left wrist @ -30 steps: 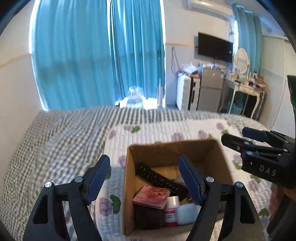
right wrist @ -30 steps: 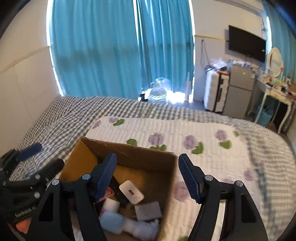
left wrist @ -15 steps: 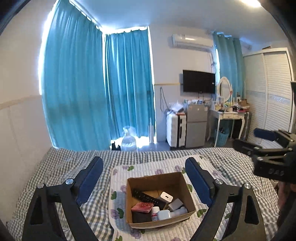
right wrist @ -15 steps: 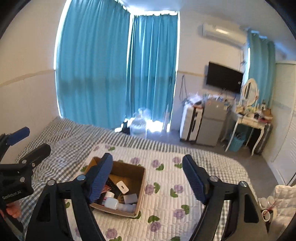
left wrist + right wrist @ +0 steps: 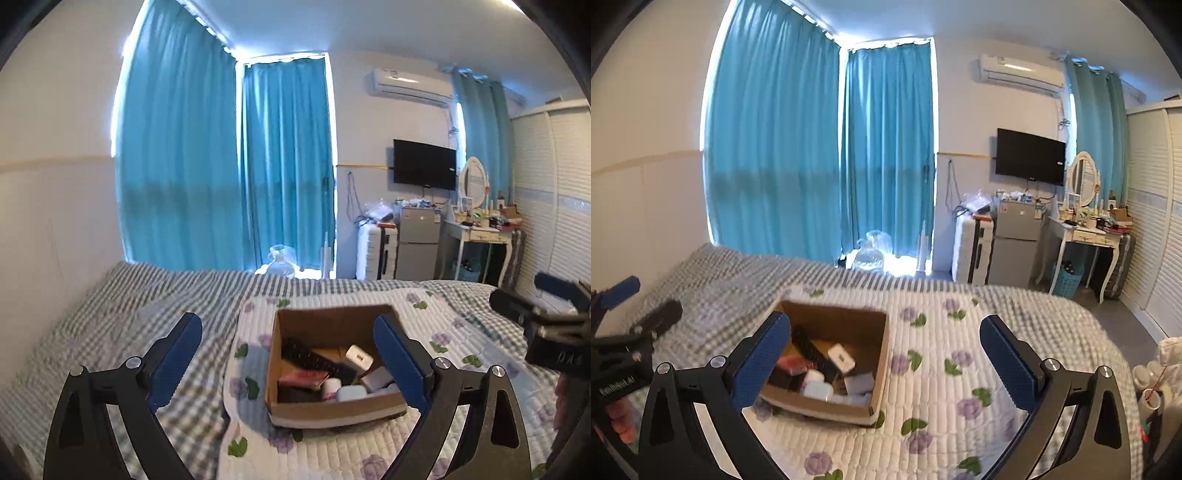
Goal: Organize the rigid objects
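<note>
Cardboard box (image 5: pixel 334 408) sits on my flowered quilt (image 5: pixel 436 325) over the checked bedspread (image 5: pixel 110 325), teal curtains (image 5: pixel 229 166) at twelve o'clock, TV (image 5: pixel 424 164) toward two. Inside I see a black remote (image 5: pixel 310 357), white charger (image 5: pixel 359 357), red tin (image 5: pixel 303 377) and pale containers. My left gripper (image 5: pixel 288 360) and right gripper (image 5: pixel 882 360) are both opening wide, gripping nothing.

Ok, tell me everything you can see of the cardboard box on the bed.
The cardboard box is plain brown, open-topped, with no flaps showing, and looks like corrugated card. It sits upright on the white floral quilt on the bed. Inside lie a black remote, a white charger, a reddish flat tin, a small white bottle and pale cases, loosely piled. Neither gripper touches it.
</note>
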Demonstrator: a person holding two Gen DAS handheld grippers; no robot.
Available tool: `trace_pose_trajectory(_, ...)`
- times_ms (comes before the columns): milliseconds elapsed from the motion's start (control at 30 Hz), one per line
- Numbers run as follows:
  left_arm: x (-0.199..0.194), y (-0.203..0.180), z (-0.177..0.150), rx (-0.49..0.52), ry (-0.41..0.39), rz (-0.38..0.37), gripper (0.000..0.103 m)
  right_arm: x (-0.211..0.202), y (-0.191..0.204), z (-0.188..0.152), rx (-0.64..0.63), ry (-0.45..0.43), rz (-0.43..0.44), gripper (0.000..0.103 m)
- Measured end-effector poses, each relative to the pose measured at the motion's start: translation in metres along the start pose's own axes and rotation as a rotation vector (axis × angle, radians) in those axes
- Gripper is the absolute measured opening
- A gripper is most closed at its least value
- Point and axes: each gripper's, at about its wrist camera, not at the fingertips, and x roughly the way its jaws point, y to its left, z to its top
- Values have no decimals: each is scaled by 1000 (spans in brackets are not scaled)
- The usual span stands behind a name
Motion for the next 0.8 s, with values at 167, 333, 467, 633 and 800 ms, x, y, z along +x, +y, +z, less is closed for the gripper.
trace_pose_trajectory(167,22,3,-44,55,51,7,96,23,9,-56,-44,-23,-46,103)
trace_pose_trajectory(333,28,5,-57,25,61,-9,96,49,2,-79,11,75,-10,103)
trace_pose_trajectory(467,26,0,-62,49,39,-29,96,51,-1,-86,11,79,-23,103)
trace_pose_trajectory(633,33,-1,-70,38,82,-35,96,52,1,-94,-11,83,-38,103)
trace_pose_trajectory(800,37,1,-73,29,100,-27,96,57,6,-101,-26,112,-32,103)
